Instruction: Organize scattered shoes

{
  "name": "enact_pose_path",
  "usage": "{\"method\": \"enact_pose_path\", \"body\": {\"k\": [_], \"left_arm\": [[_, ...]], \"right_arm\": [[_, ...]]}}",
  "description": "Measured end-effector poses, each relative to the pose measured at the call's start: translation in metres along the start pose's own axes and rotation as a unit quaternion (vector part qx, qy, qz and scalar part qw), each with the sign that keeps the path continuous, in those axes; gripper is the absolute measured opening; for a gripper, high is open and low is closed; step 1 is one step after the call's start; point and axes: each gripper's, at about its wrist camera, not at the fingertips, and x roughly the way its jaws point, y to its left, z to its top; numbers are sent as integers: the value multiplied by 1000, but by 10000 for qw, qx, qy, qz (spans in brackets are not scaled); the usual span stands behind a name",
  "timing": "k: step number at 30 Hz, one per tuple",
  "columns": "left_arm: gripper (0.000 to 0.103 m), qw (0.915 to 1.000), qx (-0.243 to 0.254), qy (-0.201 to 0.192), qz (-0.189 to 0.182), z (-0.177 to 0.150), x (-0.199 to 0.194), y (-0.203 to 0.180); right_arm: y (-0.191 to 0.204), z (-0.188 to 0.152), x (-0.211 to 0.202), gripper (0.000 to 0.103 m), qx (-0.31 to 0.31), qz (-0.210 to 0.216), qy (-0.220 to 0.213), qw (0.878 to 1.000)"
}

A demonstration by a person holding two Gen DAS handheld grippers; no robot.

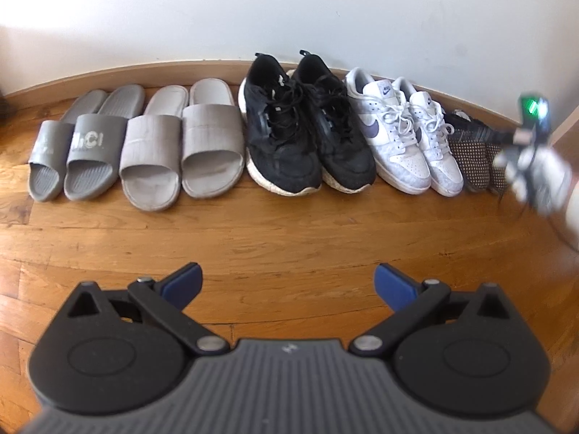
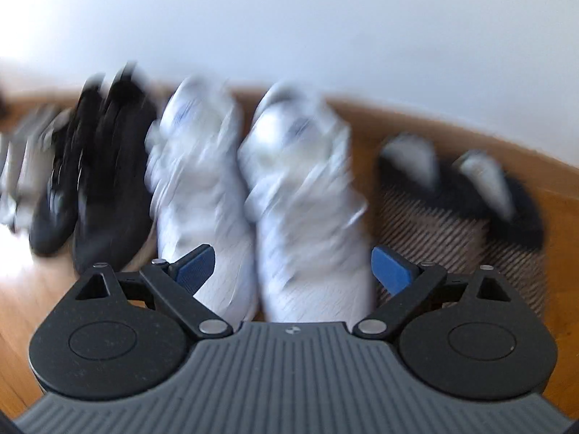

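Shoes stand in a row against the wall, toes toward me. From the left: dark grey slides (image 1: 72,152), light grey slides (image 1: 181,152), black sneakers (image 1: 307,133), white sneakers (image 1: 405,137) and dotted dark slippers (image 1: 477,159). My left gripper (image 1: 287,284) is open and empty, held back over bare floor. My right gripper (image 2: 291,266) is open and empty, just above the toes of the white sneakers (image 2: 300,195); its view is motion-blurred. The slippers (image 2: 448,213) lie to its right, the black sneakers (image 2: 97,181) to its left. The right gripper also shows blurred in the left wrist view (image 1: 532,152).
A white wall (image 1: 289,11) with a wooden baseboard (image 1: 108,72) runs behind the shoes. Wood floor (image 1: 289,231) stretches in front of the row.
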Motion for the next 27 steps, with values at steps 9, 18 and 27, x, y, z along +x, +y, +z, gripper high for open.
{"method": "enact_pose_path", "body": {"k": [9,18,27], "left_arm": [[102,9997,-169,-48,-147,-7,-16,0],[102,9992,-348,-50,-184,-3,-5,12],[102,9982,-575,-168,-68,2,-7,21]], "right_arm": [[104,-20,28,83,366,-781,524,9949],[106,-10,16,70,977,-974,372,9897],[-12,-61,-47,82,2263,-863,5,9702]]}}
